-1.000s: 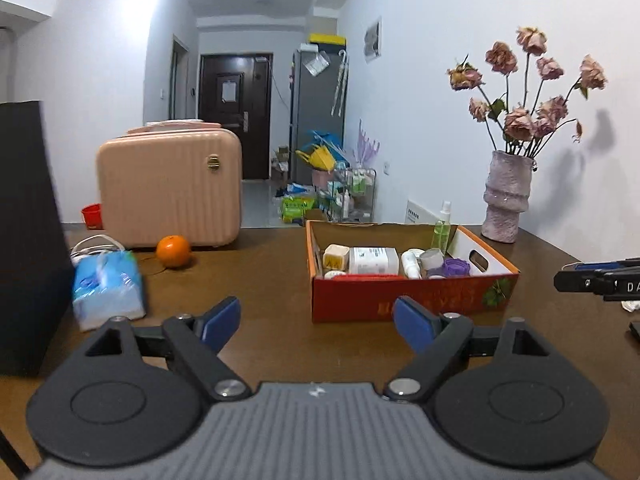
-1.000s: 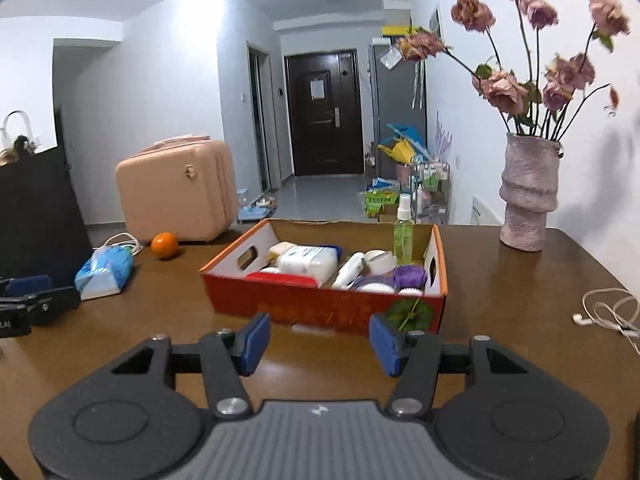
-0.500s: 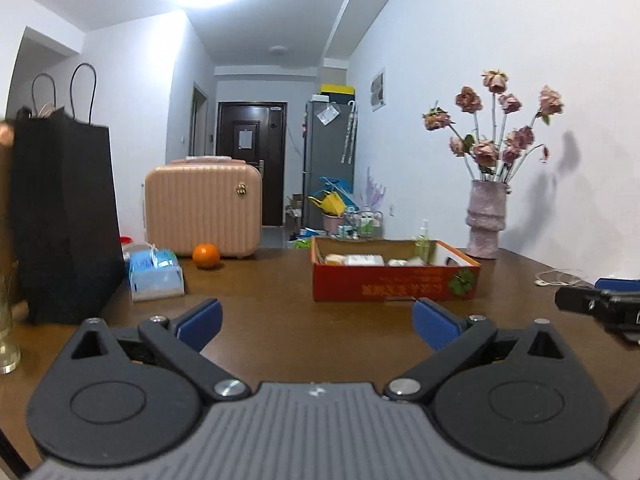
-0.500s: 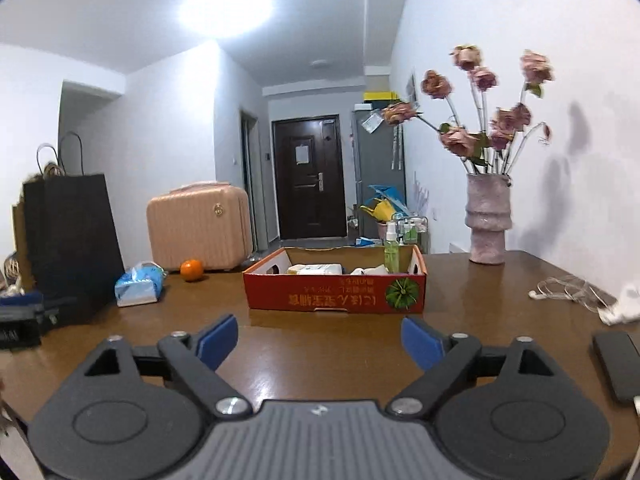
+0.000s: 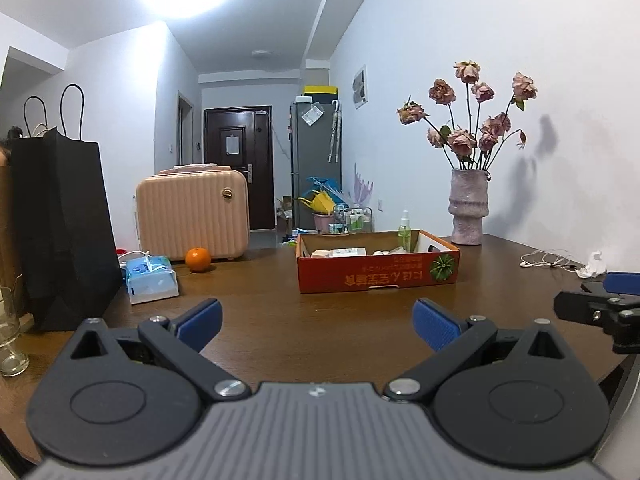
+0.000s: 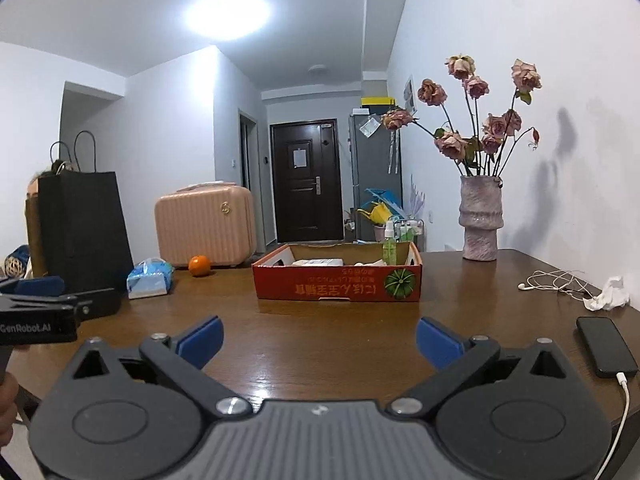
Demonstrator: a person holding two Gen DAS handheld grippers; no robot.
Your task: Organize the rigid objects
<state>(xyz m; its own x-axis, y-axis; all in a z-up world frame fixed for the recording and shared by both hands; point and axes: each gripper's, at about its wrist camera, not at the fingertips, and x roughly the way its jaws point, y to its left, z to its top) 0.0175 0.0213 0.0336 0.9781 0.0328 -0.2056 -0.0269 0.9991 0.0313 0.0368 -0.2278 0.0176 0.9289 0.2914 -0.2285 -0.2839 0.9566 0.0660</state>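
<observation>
Left claw (image 5: 316, 322): wide open, holding nothing, low above the near part of the surface (image 5: 280, 300).
Right claw (image 6: 319, 338): wide open as well, nothing between the blue pads (image 6: 202, 336).
Red box (image 6: 338, 278): in the middle of the surface, far from both claws.
In the box: green spray bottle (image 6: 389, 242) upright at the right end, white packs lying beside, hard to tell apart.
Left of the box: orange (image 5: 197, 259), tissue pack (image 5: 151, 279), black bag (image 5: 64, 232).
Far right: vase (image 6: 480, 220) with roses.
Near right: phone (image 6: 606, 346), white cable (image 6: 556, 280).
</observation>
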